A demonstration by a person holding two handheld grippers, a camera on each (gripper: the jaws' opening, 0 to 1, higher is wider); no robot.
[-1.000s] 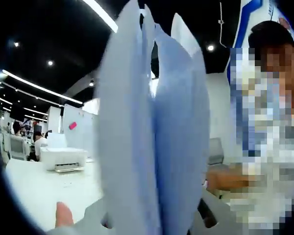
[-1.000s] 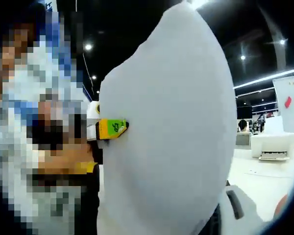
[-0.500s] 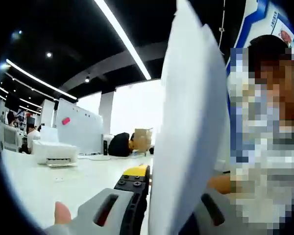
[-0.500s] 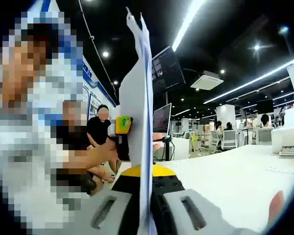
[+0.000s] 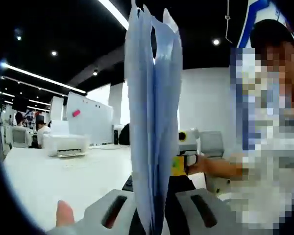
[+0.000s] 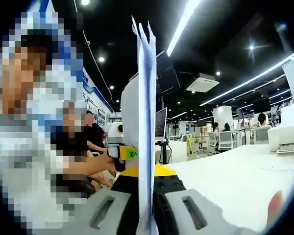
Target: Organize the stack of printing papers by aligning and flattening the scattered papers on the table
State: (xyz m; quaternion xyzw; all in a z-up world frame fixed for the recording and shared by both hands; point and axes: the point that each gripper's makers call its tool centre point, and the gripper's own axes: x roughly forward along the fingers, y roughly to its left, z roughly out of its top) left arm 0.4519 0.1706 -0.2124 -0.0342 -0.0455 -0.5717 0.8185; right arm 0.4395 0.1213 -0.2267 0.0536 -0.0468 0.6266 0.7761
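A stack of white printing papers [image 5: 152,122] stands upright and edge-on between the grey jaws of my left gripper [image 5: 151,221], which is shut on its lower edge. The sheets fan slightly apart at the top. The same paper stack [image 6: 146,122] rises thin and edge-on from my right gripper [image 6: 146,218], also shut on it. The right gripper [image 5: 186,152], with a yellow part, is held by a hand just beyond the papers in the left gripper view. Left of the sheets in the right gripper view is the left gripper [image 6: 121,149].
The white table [image 5: 49,181] stretches out below, and again as the table [image 6: 225,178]. A white printer [image 5: 64,145] stands on it at the far side, with a whiteboard [image 5: 85,120] behind. Monitors [image 6: 162,125] and seated people lie beyond. A person stands close by.
One second ago the sheets bulged and spread wide across both views. Now they are drawn together into a narrow, edge-on stack. Both cameras have swung, bringing the opposite gripper into sight.
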